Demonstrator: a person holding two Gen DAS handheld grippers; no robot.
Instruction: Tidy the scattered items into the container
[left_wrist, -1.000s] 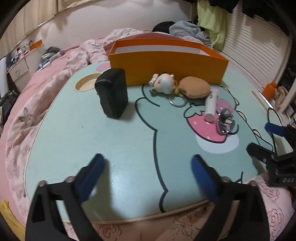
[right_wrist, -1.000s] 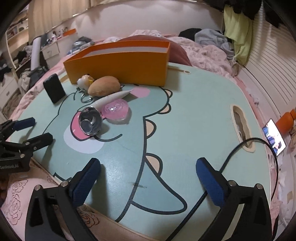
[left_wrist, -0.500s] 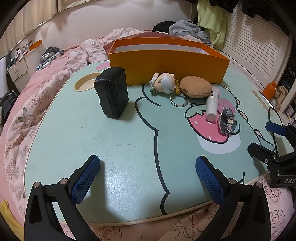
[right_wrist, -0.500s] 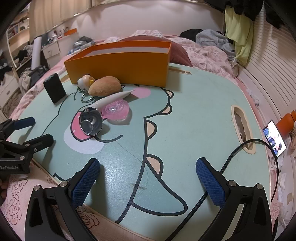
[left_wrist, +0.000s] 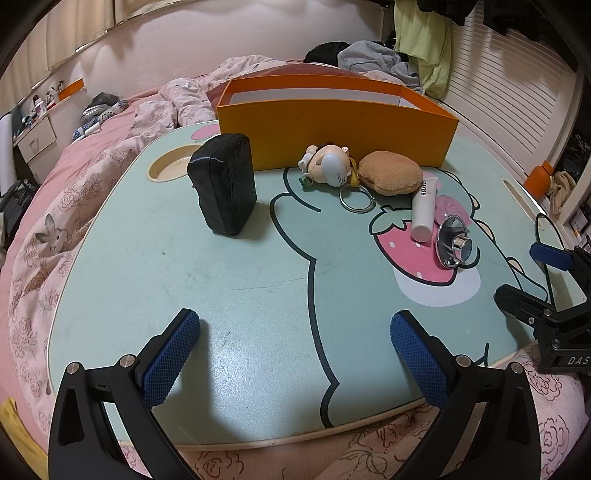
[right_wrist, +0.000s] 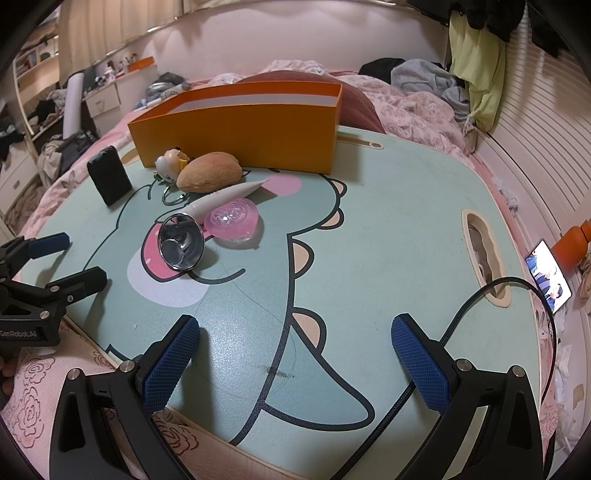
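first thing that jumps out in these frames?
The orange box at the table's far edge. In front of it sits a cluster: brown plush, white tube, shiny metal funnel. A black case stands upright, apart to the left.

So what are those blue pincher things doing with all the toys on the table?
A person holds a gripper in each hand, tidying up. Both the left gripper and right gripper are open and hold nothing, hovering at the near edge of the table. The black case, little doll keychain, plush bun, white tube, pink lid and shiny metal cup all lie outside the orange box.
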